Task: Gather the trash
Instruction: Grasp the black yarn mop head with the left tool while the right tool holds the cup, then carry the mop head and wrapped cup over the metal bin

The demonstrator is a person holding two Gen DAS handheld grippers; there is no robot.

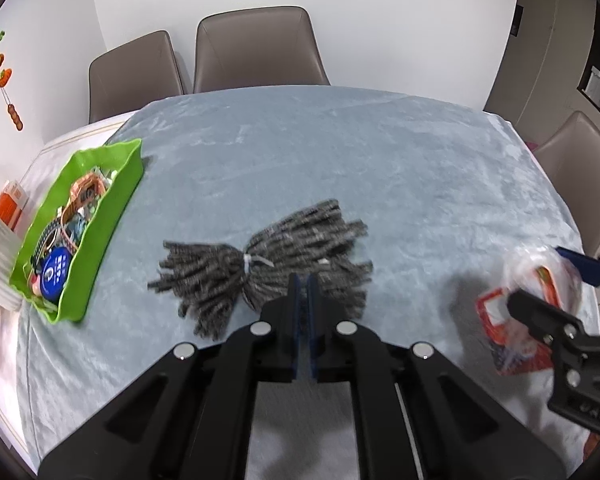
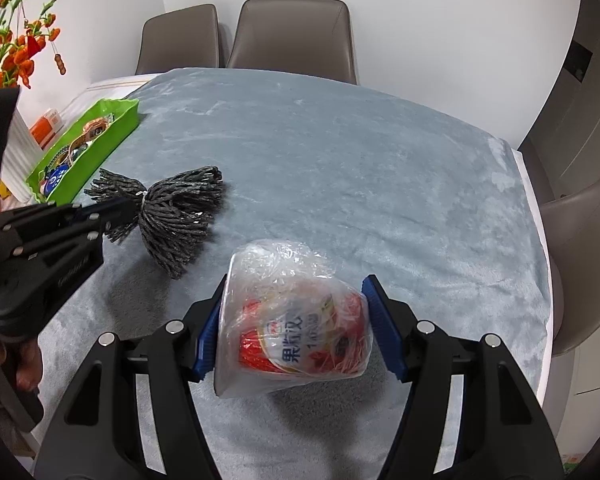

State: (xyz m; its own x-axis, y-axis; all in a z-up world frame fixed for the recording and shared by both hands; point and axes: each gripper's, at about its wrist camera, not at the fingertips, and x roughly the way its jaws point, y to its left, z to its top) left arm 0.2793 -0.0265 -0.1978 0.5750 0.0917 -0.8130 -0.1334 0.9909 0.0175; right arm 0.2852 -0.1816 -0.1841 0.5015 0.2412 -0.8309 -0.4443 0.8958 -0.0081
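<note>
A: Right gripper (image 2: 296, 328) has its jaws clamped on the bagged cup (image 2: 296, 320), held just above the desk (image 2: 340, 160). Carrying grip, I'd guess.

B: Left gripper (image 1: 303, 280), jaws together and empty, hangs over the mop head (image 1: 260, 256). Green tray (image 1: 112, 184) sits beyond the mop head, left.

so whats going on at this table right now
A person is clearing trash with a handheld gripper in each hand. The right gripper is shut on a plastic-wrapped cup, holding it just above the blue-grey tablecloth. The left gripper is shut, its tips over the grey mop head. A green tray of odds and ends sits at the left.
</note>
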